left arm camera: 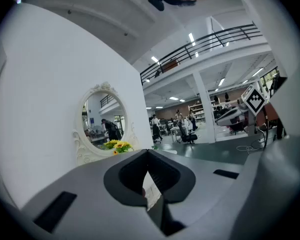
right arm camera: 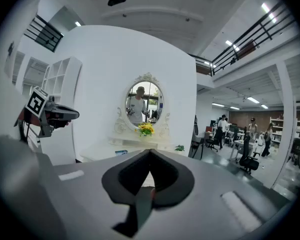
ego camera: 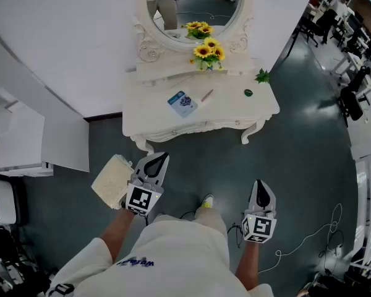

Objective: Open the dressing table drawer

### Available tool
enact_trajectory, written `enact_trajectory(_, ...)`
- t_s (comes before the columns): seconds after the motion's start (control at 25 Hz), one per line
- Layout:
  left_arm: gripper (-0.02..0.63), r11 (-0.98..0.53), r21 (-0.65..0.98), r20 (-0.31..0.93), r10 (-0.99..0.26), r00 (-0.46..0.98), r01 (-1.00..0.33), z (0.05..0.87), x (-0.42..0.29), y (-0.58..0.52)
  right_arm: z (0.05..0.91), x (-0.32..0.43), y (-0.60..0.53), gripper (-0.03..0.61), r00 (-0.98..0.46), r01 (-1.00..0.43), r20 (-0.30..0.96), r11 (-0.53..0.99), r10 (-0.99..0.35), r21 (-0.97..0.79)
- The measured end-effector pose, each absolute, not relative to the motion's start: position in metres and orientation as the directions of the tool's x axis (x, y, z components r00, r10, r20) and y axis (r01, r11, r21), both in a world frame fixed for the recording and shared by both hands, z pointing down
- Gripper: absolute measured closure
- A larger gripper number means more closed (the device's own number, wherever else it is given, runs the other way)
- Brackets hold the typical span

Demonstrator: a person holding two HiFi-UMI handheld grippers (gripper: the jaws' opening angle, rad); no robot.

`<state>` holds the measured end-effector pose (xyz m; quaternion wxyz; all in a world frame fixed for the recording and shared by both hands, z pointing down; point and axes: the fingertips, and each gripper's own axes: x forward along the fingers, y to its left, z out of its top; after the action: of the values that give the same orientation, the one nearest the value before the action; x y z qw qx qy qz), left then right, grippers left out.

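The white dressing table [ego camera: 235,113] stands against the wall ahead, its drawer front [ego camera: 191,129] shut. Above it is an oval mirror [ego camera: 191,5], with sunflowers [ego camera: 208,52] at the mirror's foot. A blue booklet [ego camera: 182,103] and a pen [ego camera: 207,95] lie on top. My left gripper [ego camera: 156,161] is shut and empty, a short way in front of the table's left leg. Farther back on the right, my right gripper [ego camera: 260,185] is also shut and empty. The left gripper view shows closed jaws [left arm camera: 148,154] below the mirror [left arm camera: 104,116]. The right gripper view shows closed jaws [right arm camera: 150,154] facing the table [right arm camera: 105,151].
A beige cushioned stool [ego camera: 113,180] sits on the dark floor just left of my left gripper. White shelving [ego camera: 12,141] stands at the left. A white cable [ego camera: 309,234] trails on the floor at the right, and office chairs [ego camera: 352,98] stand beyond.
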<state>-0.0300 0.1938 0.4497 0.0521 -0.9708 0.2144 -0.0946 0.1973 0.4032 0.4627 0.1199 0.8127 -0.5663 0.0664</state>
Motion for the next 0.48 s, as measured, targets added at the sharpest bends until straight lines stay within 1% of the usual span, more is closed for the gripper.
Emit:
enact_trajectory(0.12,0.605,-0.896,-0.113,0.150,-0.444,0.884,-0.430,0.451,-0.080,0.191,0.451,0.142,0.390,0.569,0.342,-0.936,0.187,-0.315,-0.921,0.159)
enact_trajectory(0.2,0.606,-0.896,-0.116,0.107,-0.441,0.891,-0.429,0.455,-0.112,0.191,0.452,0.104,0.386,0.569,0.348,-0.935,0.160,-0.330,-0.924,0.133)
enact_trajectory(0.32,0.606,-0.914,-0.086,0.066,-0.403,0.913,-0.397,0.462,-0.162,0.213,0.457,0.035,0.401,0.570,0.352,-0.935,0.172,-0.336,-0.920,0.115)
enact_trajectory(0.48,0.604,-0.925,-0.051,0.055,-0.378,0.924,-0.376,0.463,-0.221,0.232,0.452,-0.044,0.409,0.569,0.309,-0.935,0.200,-0.258,-0.930,0.245)
